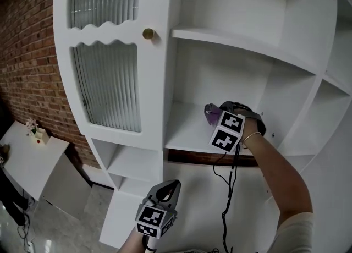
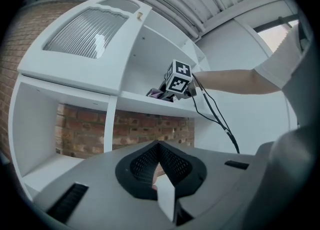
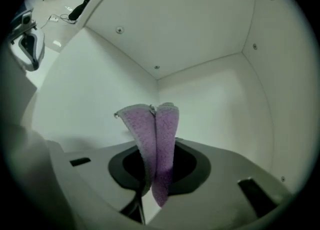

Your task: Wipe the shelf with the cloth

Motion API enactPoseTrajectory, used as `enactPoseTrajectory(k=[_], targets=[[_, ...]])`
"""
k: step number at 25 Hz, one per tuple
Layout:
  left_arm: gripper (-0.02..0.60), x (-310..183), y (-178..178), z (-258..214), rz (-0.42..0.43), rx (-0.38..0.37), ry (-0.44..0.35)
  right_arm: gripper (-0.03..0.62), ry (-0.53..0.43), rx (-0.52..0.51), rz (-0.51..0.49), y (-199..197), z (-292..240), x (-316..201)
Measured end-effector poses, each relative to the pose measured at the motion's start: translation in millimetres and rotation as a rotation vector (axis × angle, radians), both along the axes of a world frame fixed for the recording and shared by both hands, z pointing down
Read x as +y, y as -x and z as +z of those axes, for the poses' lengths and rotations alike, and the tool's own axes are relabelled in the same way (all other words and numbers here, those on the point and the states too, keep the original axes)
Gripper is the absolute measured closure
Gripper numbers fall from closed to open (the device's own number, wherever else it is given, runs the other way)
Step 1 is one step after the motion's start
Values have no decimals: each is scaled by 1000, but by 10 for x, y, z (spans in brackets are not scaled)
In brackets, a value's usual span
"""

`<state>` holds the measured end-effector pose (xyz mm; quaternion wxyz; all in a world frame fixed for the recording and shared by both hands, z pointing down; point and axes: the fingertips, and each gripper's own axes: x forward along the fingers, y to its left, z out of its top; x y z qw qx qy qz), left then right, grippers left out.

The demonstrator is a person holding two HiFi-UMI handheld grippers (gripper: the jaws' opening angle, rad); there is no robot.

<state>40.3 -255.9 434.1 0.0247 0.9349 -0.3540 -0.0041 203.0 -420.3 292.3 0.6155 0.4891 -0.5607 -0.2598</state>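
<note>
A purple cloth [image 1: 209, 114] is bunched in my right gripper [image 1: 216, 120], which is shut on it inside the middle compartment of the white cabinet, just above the shelf board [image 1: 184, 136]. In the right gripper view the folded cloth [image 3: 159, 139] stands up between the jaws, facing the compartment's back corner. My left gripper [image 1: 169, 186] hangs low in front of the cabinet, below the shelf, shut with nothing in it. The left gripper view looks up at the shelf [image 2: 145, 104], the cloth [image 2: 156, 93] and the right gripper's marker cube [image 2: 179, 77].
A ribbed-glass door [image 1: 107, 81] with a brass knob [image 1: 148, 33] stands left of the compartment. Another shelf [image 1: 236, 40] lies above, smaller cubbies [image 1: 132, 164] below. A black cable [image 1: 225, 191] dangles from the right gripper. A brick wall [image 1: 27, 54] and a white table [image 1: 25, 161] are at the left.
</note>
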Motion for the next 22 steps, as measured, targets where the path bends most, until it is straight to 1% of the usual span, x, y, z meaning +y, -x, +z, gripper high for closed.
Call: enactPoseTrajectory(k=[3, 5, 8, 11, 16, 19, 22], targets=[[577, -80, -19, 57, -21, -19, 25, 511, 7, 15, -3, -87, 56, -256], [577, -153, -6, 74, -43, -15, 28, 511, 18, 15, -4, -124, 104, -408], [577, -248, 35, 104, -71, -7, 29, 511, 34, -2, -3, -158, 187, -587], [577, -318, 55, 162, -87, -25, 39, 511, 35, -20, -1, -177, 232, -718], [577, -418, 58, 204, -105, -35, 47, 511, 45, -49, -9, -168, 263, -748], [577, -404, -1, 186, -97, -43, 42, 513, 65, -76, -11, -154, 272, -706], [577, -342, -82, 168, -78, -41, 41, 513, 79, -78, -2, -152, 281, -633]])
